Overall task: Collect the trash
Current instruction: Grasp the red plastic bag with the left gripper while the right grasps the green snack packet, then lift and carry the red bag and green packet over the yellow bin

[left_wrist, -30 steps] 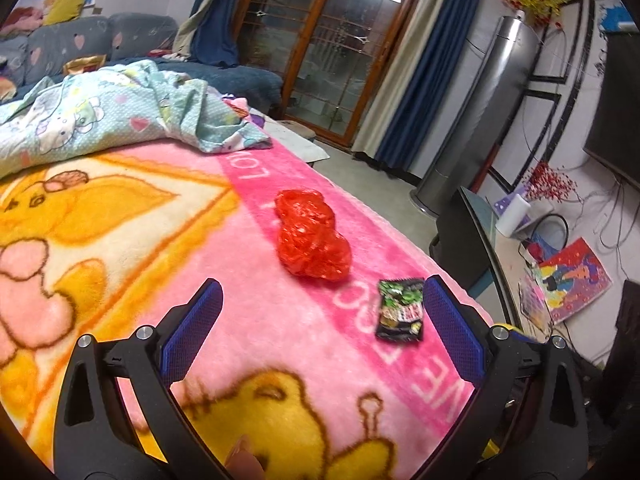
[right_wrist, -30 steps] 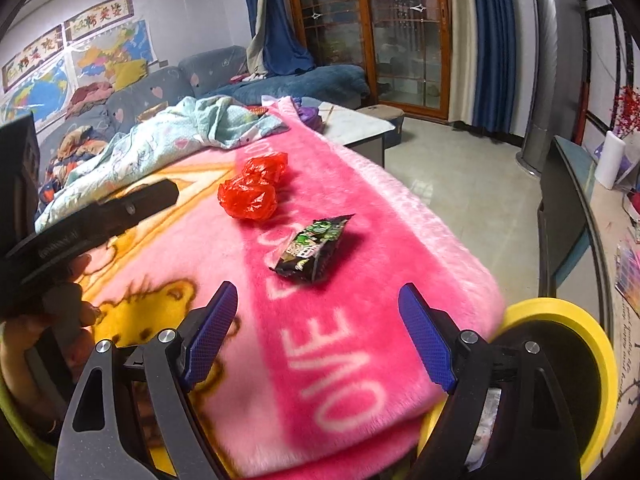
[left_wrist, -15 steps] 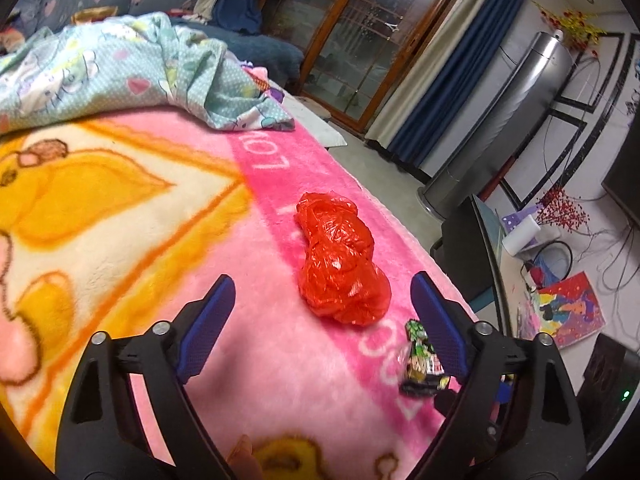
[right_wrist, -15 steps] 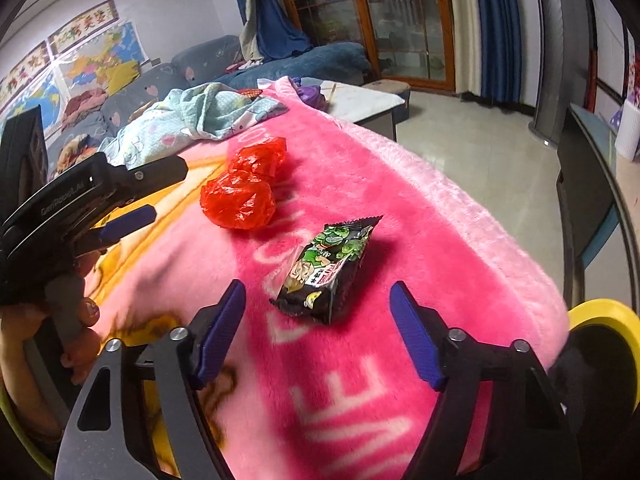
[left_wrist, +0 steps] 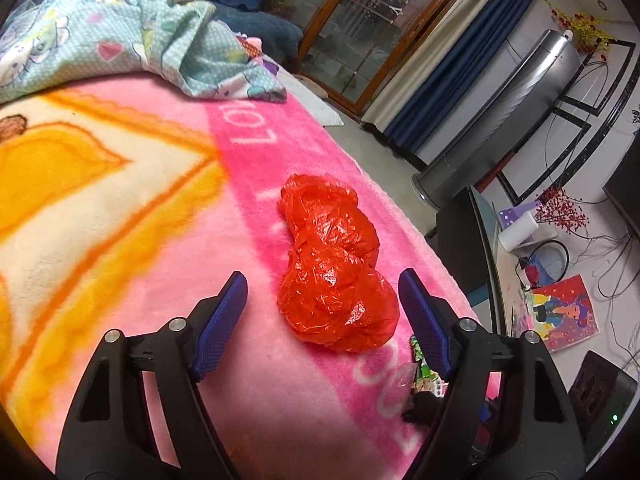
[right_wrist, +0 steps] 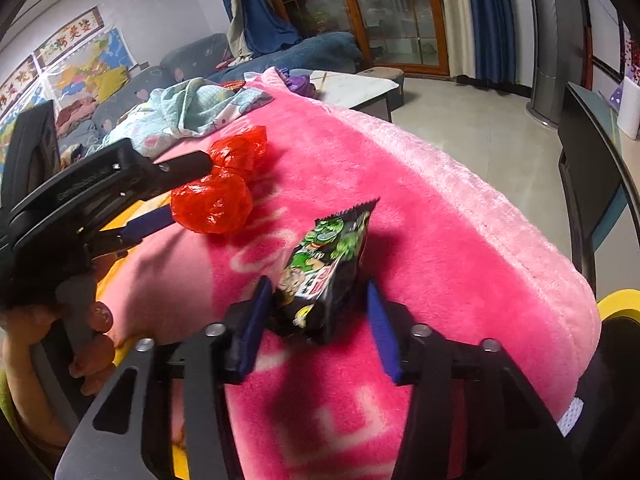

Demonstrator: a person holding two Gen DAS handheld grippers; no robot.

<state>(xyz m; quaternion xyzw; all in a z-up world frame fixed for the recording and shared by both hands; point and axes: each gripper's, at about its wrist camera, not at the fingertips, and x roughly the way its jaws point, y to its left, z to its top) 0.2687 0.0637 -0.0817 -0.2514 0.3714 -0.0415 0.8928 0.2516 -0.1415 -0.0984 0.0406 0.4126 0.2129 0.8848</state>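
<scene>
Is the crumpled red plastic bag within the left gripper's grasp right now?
Probably yes: the crumpled red plastic bag lies on the pink blanket between the open left gripper's fingers, nothing blocking.

Left claw (left_wrist: 322, 298) is hovering wide open over the pink blanket (left_wrist: 248, 184), pads flanking the crumpled red plastic bag (left_wrist: 334, 272) without touching. Green snack wrapper (left_wrist: 424, 372) is peeking out behind the right-hand pad; a teal quilt (left_wrist: 120, 40) is lying bunched beyond.

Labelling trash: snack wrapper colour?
Black with green cartoon print; the snack wrapper shows best in the right wrist view.
</scene>
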